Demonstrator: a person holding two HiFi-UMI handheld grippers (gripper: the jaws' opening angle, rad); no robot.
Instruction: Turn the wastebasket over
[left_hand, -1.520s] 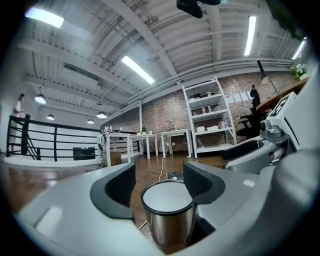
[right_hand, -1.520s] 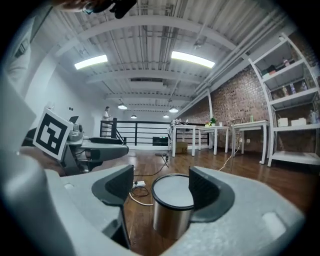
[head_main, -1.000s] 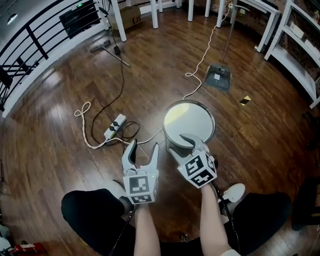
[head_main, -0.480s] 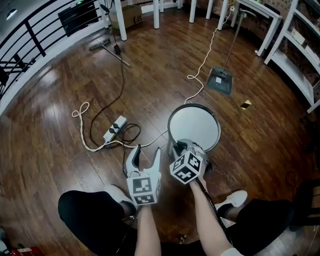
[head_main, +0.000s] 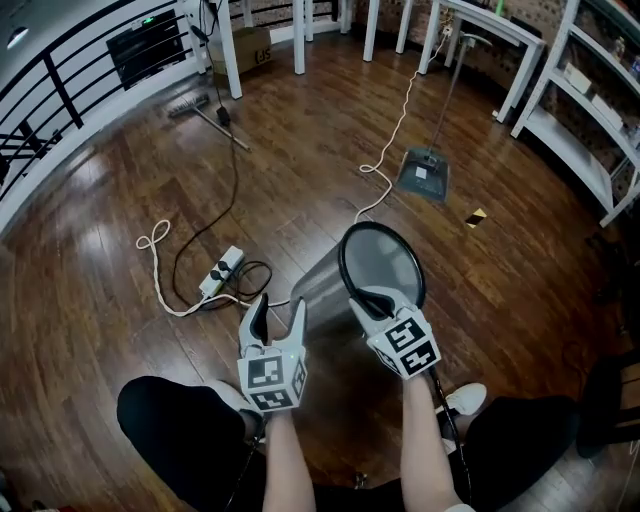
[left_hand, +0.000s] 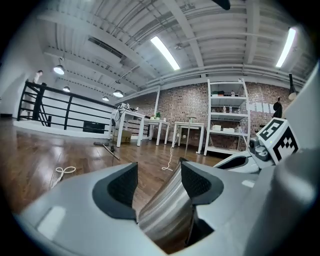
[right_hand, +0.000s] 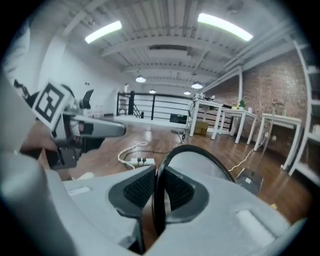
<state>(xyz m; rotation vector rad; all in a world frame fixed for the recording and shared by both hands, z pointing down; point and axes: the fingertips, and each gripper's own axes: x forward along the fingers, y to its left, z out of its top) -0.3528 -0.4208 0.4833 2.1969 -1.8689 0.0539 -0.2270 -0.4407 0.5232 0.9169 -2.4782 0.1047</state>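
**Head view.** The wastebasket (head_main: 322, 285) is tipped over on the wooden floor (head_main: 120, 210). Its steel wall leans toward the left claw (head_main: 279, 302) and its black rim (head_main: 345, 250) faces up and away. The right claw (head_main: 380, 297) is clamped on the near edge of that rim. The left claw stands wide, just left of the right claw and beside the basket's wall. A power strip (head_main: 222, 270) with its looped white cord (head_main: 160, 240) lies ahead and to the left of the left claw. A dustpan (head_main: 423, 175) sits well ahead of the right claw, with a small yellow-and-black scrap (head_main: 476, 217) off to its right. A brush (head_main: 195, 103) lies far ahead of the left claw.

**Left gripper view.** The jaws stand well apart. The basket's shiny wall runs up between them, close against the right-hand pad, while the left-hand pad stands clear of it. Whether the wall touches the right pad cannot be told. The right claw's marker cube shows off to the right.

**Right gripper view.** The jaws are closed tight on the thin black rim, one pad on each side, and the rim arcs up and away from them. The left claw shows to the left. The power strip lies on the floor beyond the jaws.
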